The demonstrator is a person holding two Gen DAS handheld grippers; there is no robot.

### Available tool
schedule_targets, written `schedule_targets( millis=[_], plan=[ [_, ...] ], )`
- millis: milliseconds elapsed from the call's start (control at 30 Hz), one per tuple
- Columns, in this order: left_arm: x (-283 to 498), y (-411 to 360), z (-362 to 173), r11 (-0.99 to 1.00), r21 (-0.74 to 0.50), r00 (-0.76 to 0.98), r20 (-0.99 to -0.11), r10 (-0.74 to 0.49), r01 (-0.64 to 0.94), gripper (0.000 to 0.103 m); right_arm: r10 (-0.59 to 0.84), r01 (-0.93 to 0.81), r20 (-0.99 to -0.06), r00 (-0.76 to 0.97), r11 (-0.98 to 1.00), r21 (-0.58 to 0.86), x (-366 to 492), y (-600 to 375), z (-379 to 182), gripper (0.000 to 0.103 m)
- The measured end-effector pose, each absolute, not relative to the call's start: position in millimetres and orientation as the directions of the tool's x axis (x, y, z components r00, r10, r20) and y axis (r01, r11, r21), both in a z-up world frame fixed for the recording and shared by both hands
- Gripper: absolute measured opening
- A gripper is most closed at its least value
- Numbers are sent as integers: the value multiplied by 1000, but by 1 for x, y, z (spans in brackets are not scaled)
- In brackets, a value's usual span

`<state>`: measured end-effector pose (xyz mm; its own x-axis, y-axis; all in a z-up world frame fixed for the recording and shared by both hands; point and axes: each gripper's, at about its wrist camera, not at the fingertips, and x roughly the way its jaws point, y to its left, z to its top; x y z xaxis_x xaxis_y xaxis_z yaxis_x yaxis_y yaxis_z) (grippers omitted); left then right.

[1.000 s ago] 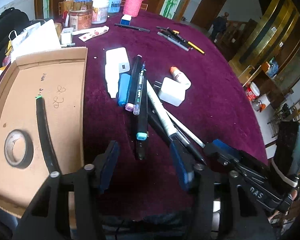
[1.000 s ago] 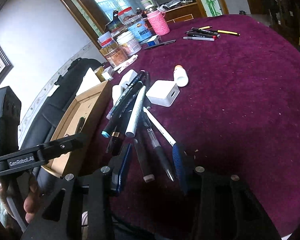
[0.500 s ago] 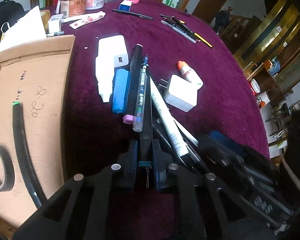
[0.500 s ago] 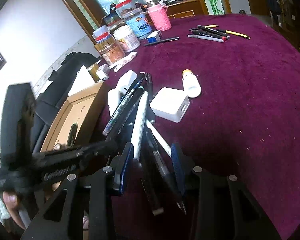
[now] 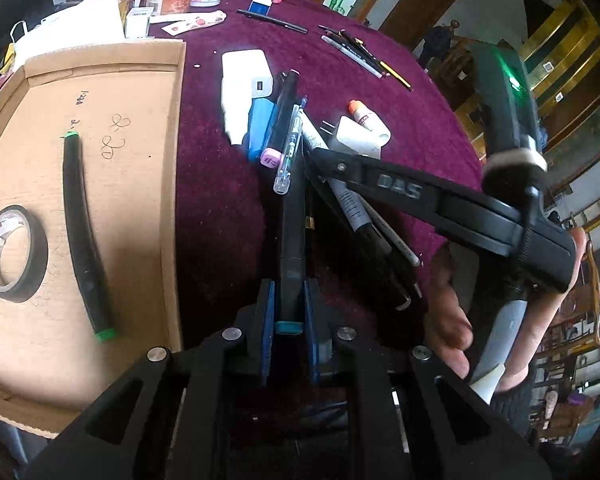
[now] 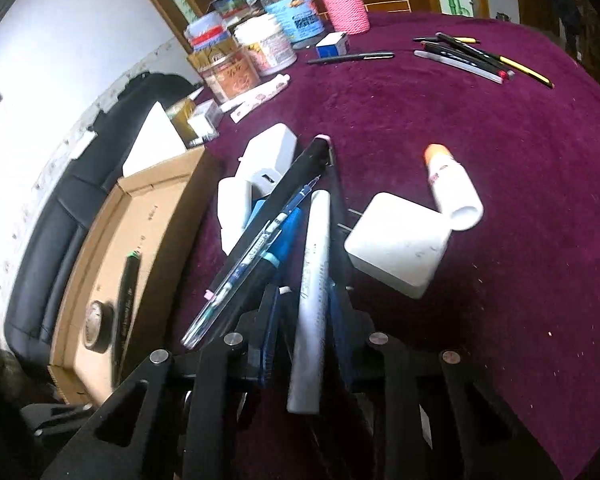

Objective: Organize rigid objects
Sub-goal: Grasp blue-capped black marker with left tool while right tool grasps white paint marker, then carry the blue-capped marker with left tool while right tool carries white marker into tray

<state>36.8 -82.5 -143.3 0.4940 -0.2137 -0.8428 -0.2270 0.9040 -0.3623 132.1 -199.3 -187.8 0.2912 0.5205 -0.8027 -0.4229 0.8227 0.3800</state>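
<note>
The left tool (image 5: 288,312) is clamped tight on the near end of a black marker with a teal band (image 5: 290,240), its blue pads pressed to both sides of the barrel, which runs away from the camera into the heap of pens. The right tool (image 6: 306,312) has its jaws drawn in around a white marker (image 6: 312,280); they have just been closing, and the pads stand right at the barrel, though whether they press on it cannot be told. In the left wrist view the right tool's black finger reaches across the heap from the right, with the person's hand (image 5: 452,320) on its handle. The heap lies on the purple cloth surface (image 6: 500,140) and also holds a black marker with pink caps (image 5: 282,120), a clear pen (image 5: 290,148) and a blue cylinder (image 5: 260,128). Just beside it are a white charger (image 6: 396,248) with a small white bottle (image 6: 452,188) touching it, and a white power bank (image 5: 244,76). To the left a cardboard tray (image 5: 140,208) holds a black marker with green ends (image 5: 84,236) and a roll of black tape (image 5: 14,254). Jars (image 6: 260,48) and more pens (image 6: 476,58) stand well apart at the far edge.
</note>
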Motion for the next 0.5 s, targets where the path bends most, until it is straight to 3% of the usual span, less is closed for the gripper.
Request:
schedule_targets(
  millis=[67,367,500],
  plan=[
    [38,-85,-144,904,-363,491,-843,-217,-224,12,493,-425,-816,304,836,347,131,-196,-189,13],
    [37,-96,-146,913,-356,483,-846,-225,-198,12,520,-397,-794,316,832,387,90,-249,-179,13],
    [42,-101,-150,919,-350,474,-850,-230,-181,12,477,-405,-796,373,855,323,61,-265,-176,13]
  ],
)
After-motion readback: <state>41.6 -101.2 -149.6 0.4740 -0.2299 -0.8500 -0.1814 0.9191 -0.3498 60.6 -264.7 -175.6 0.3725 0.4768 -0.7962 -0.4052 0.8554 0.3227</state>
